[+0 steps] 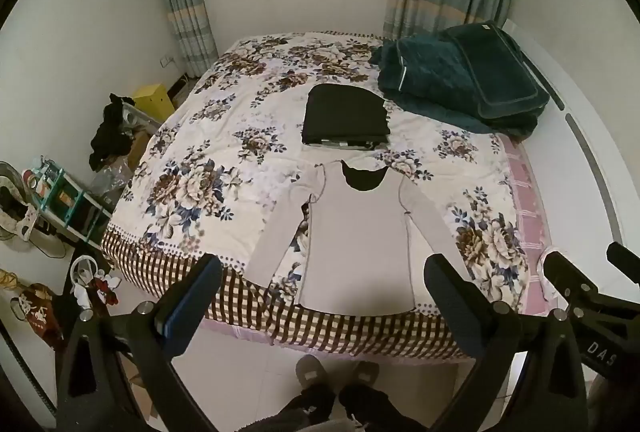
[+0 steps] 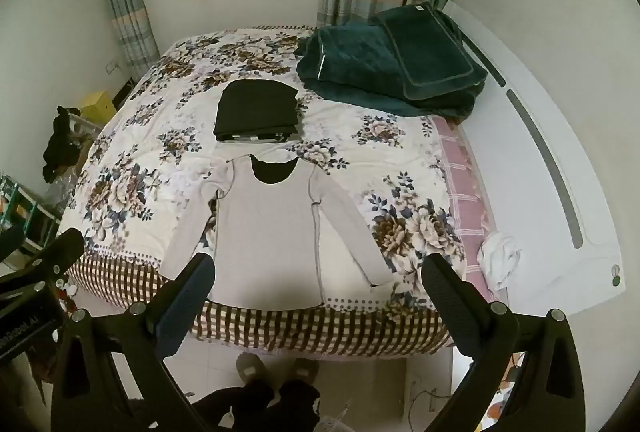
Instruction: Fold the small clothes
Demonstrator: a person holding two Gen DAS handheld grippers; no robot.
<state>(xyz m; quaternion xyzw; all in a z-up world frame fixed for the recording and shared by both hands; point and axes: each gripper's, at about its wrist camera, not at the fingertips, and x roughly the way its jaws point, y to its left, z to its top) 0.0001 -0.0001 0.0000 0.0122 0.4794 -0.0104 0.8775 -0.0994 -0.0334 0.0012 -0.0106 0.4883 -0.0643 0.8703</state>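
A pale long-sleeved top [image 1: 356, 232] lies flat on the floral bedspread [image 1: 224, 152], neck away from me, sleeves spread, hem near the bed's front edge; it also shows in the right wrist view [image 2: 266, 232]. A folded black garment [image 1: 346, 116] sits beyond its collar, and shows in the right wrist view [image 2: 256, 112]. My left gripper [image 1: 322, 272] is open and empty, held above the hem. My right gripper [image 2: 318, 270] is open and empty, over the hem and right sleeve. The right gripper's body shows at the left wrist view's right edge [image 1: 580, 288].
A dark green quilt and cushion [image 1: 460, 88] lie at the bed's far right. A white cloth [image 2: 500, 260] sits by the white headboard [image 2: 560, 192]. Clutter, a teal rack [image 1: 64, 200] and a yellow box [image 1: 154, 100] stand left of the bed. My slippers [image 1: 336, 372] are on the floor.
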